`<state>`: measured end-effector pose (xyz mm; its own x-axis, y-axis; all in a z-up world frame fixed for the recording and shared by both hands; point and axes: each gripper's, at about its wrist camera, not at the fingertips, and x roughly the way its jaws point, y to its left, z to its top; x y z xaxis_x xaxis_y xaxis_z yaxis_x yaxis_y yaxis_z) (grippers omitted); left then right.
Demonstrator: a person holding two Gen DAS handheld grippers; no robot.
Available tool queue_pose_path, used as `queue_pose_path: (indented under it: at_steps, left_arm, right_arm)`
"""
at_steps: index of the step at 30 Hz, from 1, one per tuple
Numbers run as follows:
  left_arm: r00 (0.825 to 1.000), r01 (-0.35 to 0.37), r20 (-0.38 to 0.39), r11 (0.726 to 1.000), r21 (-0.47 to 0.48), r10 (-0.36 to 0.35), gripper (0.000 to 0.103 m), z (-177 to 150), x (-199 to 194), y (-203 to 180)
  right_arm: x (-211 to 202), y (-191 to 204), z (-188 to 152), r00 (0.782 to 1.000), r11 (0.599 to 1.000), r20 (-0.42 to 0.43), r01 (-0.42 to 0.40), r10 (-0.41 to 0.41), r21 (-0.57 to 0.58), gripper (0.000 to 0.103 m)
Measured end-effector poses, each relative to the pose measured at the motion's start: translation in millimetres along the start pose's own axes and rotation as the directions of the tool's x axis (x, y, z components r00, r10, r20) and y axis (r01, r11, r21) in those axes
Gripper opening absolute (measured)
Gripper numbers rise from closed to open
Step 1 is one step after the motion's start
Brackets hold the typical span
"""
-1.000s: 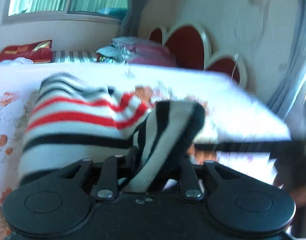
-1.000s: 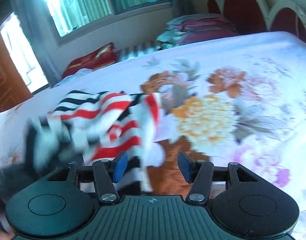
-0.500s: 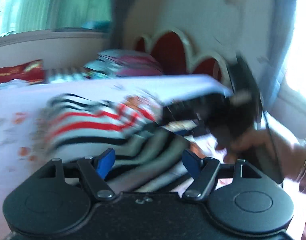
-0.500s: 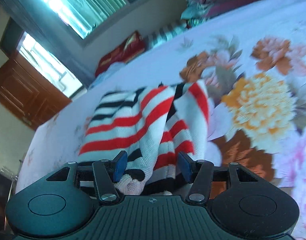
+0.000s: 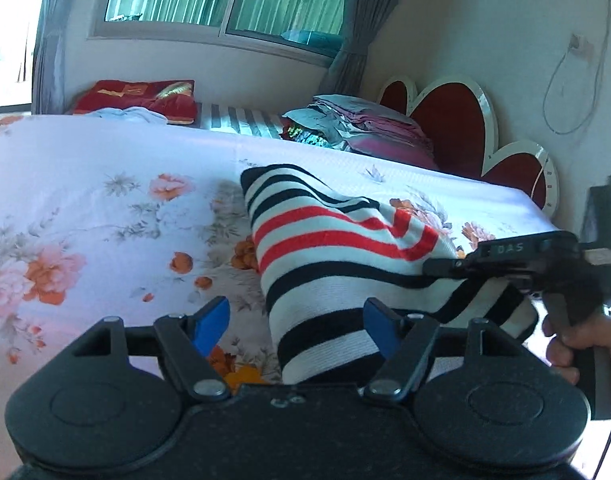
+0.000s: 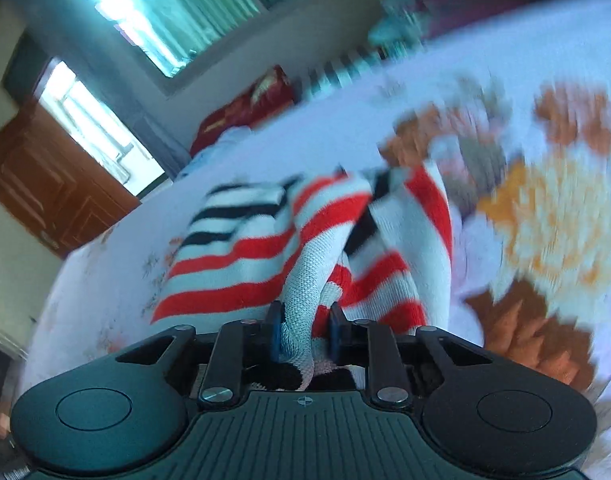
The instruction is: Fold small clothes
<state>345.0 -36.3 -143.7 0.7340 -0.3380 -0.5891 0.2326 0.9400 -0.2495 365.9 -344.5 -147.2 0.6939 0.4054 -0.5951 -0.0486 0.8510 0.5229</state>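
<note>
Left wrist view: left gripper, fingers spread, released; striped knit lies on the floral sheet, its near edge between the blue pads but against the right pad only. Right gripper enters beyond the right finger, on the knit's far edge; a hand holds it

Right wrist view: right gripper, jaws closing, a white fold of the knit pinched between the pads; the rest lies ahead on the sheet; picture blurred

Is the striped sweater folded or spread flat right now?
Partly folded: the striped sweater lies doubled and bunched on the floral bedsheet, not flat.
</note>
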Motion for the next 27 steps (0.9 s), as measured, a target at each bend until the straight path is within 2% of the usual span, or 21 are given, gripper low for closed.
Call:
queue_pose_path:
  at_steps: [3, 6, 11, 16, 20, 27]
  left_arm:
    - [1.000, 0.029, -0.002, 0.999, -0.019, -0.029, 0.071, -0.5, 2.0, 0.1]
    - [0.998, 0.059, 0.003, 0.998, -0.015, -0.059, 0.071, 1.5, 5.3, -4.1]
    - [0.994, 0.100, -0.044, 0.995, -0.012, -0.100, 0.072, -4.2, 17.4, -11.1]
    - [0.988, 0.099, -0.116, 0.995, -0.007, -0.099, 0.075, -13.3, 36.2, -11.7]
    - [0.980, 0.106, -0.159, 0.991, -0.080, -0.118, 0.076, -17.4, 50.6, 1.6]
    - [0.979, 0.108, -0.167, 0.993, -0.041, -0.113, 0.075, -17.7, 51.1, -3.6]
  right_arm:
    - [-22.0, 16.8, -1.8, 0.994, 0.992, 0.098, 0.050, -0.039, -0.112, 0.021]
    - [-33.3, 13.8, -8.8, 0.985, 0.984, 0.144, 0.114, -0.094, -0.138, 0.021]
    - [-14.7, -16.6, -28.5, 0.984, 0.985, 0.082, 0.163, -0.158, -0.056, 0.021]
    - [-26.4, -21.1, -33.2, 0.976, 0.982, 0.111, 0.189, -0.186, -0.016, 0.021]
    - [-34.2, -29.8, -31.5, 0.985, 0.987, 0.068, 0.158, -0.161, 0.044, 0.026]
    - [-76.3, -19.1, -35.8, 0.994, 0.994, 0.048, 0.098, -0.101, 0.057, 0.030]
